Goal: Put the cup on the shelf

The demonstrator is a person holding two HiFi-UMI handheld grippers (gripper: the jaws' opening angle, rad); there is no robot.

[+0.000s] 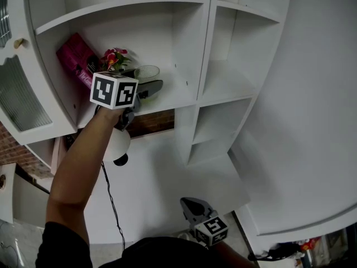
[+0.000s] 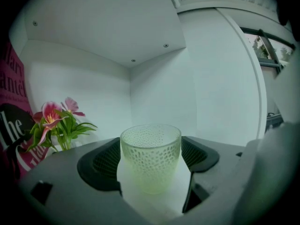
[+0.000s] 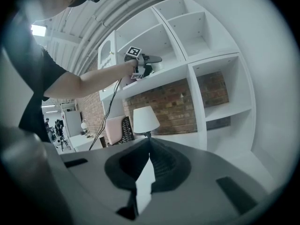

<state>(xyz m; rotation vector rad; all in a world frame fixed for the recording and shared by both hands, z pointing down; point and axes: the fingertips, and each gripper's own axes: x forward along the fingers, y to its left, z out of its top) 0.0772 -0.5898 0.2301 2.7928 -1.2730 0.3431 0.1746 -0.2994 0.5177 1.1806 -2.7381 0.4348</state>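
A clear, dimpled glass cup (image 1: 146,71) stands upright on the white shelf (image 1: 181,91), in the middle compartment. My left gripper (image 1: 149,80) reaches in from the left with a jaw on either side of it. In the left gripper view the cup (image 2: 151,156) fills the gap and both dark pads (image 2: 99,164) touch its sides, so the left gripper (image 2: 151,142) is shut on it. My right gripper (image 1: 191,207) hangs low near my body, away from the shelf. Its jaws (image 3: 149,143) are shut on nothing.
A small plant with pink flowers (image 1: 114,57) and a leaning pink book (image 1: 78,60) stand just left of the cup. A white lamp (image 1: 116,145) and its black cable (image 1: 111,200) sit on the counter below. More white compartments (image 1: 226,82) lie to the right.
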